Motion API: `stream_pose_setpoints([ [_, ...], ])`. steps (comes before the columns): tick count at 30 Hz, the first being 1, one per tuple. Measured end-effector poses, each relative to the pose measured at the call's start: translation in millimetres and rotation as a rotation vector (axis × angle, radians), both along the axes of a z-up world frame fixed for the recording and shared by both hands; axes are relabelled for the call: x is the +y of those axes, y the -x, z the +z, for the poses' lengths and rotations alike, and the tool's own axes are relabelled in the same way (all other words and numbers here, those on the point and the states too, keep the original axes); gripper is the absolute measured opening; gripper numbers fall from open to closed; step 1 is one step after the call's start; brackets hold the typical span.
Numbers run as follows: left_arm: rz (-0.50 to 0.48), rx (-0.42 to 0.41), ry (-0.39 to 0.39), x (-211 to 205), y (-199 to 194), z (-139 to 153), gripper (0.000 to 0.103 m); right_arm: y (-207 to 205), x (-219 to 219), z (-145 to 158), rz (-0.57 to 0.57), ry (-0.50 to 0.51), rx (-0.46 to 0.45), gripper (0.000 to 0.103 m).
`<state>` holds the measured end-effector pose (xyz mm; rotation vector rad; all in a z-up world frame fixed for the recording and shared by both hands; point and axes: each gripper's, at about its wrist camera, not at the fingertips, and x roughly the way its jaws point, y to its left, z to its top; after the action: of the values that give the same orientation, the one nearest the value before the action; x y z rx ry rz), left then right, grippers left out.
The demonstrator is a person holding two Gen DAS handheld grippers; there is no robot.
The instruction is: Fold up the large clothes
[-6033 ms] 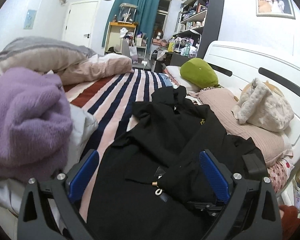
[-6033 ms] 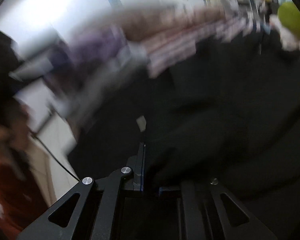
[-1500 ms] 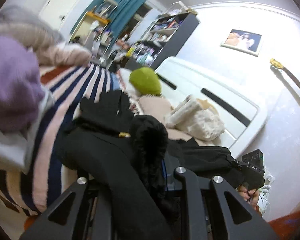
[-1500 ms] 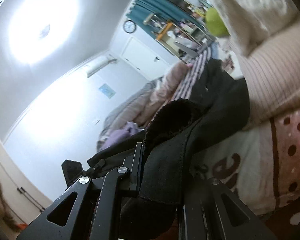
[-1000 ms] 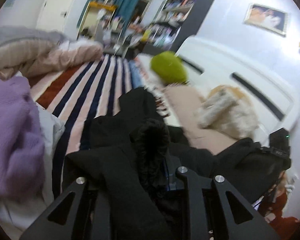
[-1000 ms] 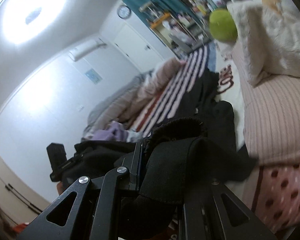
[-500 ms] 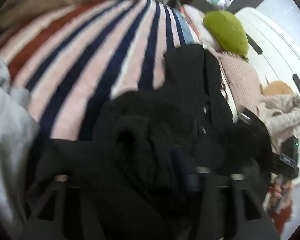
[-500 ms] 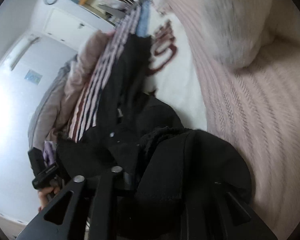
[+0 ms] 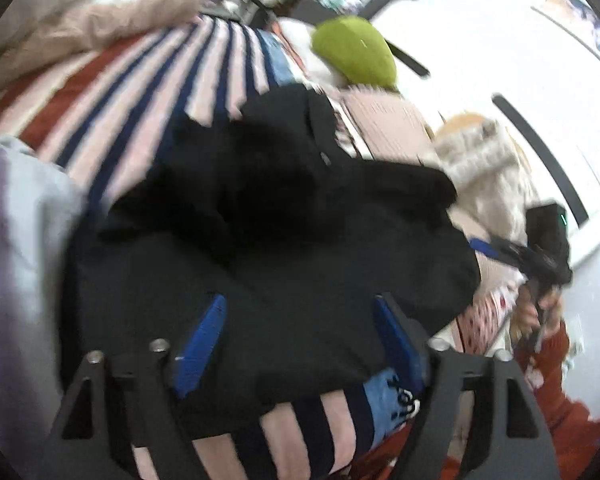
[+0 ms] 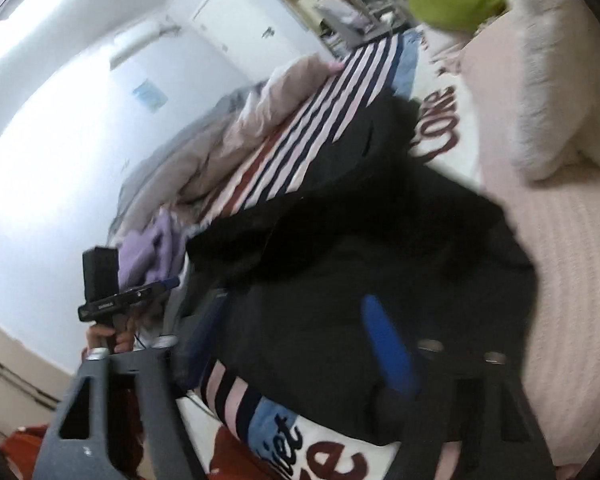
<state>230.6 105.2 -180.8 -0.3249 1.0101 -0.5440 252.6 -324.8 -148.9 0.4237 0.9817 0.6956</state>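
Observation:
A large black garment (image 9: pixel 284 240) lies in a rough heap on the striped bedspread (image 9: pixel 148 92); it also shows in the right wrist view (image 10: pixel 380 264). My left gripper (image 9: pixel 300 332) is open and empty just above the garment's near edge. My right gripper (image 10: pixel 296 336) is open and empty over the garment's other side. The right gripper appears at the right in the left wrist view (image 9: pixel 540 256), and the left gripper at the left in the right wrist view (image 10: pixel 112 300). Both views are blurred by motion.
A green cushion (image 9: pixel 354 56) and pink pillows (image 9: pixel 384 120) lie by the white headboard (image 9: pixel 500 60). A cream plush toy (image 9: pixel 480 168) sits on the pillows. Purple and grey clothes (image 9: pixel 16 220) are piled at the left, with a rumpled duvet (image 9: pixel 80 28) behind.
Both grippers have opened and let go of the black garment, which has dropped onto the bed. Both grippers have drawn back from it.

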Motion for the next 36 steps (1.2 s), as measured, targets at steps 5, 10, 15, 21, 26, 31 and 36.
stream_pose_setpoints([
  [5,-0.004,0.073,-0.070,-26.8,-37.1,-33.6,0.036,-40.6,27.0,-41.9,-0.011,0.096,0.105,0.030],
  [10,0.262,0.051,-0.186,0.6,-101.4,-39.8,0.041,-94.7,10.0,-48.8,-0.187,0.276,0.104,0.031],
  [15,0.403,0.069,-0.306,25.8,-133.9,-55.6,0.044,-120.0,-42.7,-33.3,-0.453,0.389,0.018,0.032],
  [21,0.534,-0.024,-0.215,52.2,-112.7,-35.3,0.073,-88.5,-46.1,-21.8,-0.326,0.270,0.013,0.039],
  [26,0.352,-0.091,-0.071,46.5,-44.7,9.0,0.083,-4.6,-34.7,6.4,-0.235,0.133,-0.077,0.067],
  [31,0.263,-0.155,0.016,28.5,50.2,10.2,0.102,76.0,-24.5,-4.6,-0.192,-0.013,-0.081,0.086],
  [36,0.260,-0.038,0.110,20.9,95.4,-31.7,0.102,122.8,-17.8,-54.8,-0.245,-0.080,0.023,0.087],
])
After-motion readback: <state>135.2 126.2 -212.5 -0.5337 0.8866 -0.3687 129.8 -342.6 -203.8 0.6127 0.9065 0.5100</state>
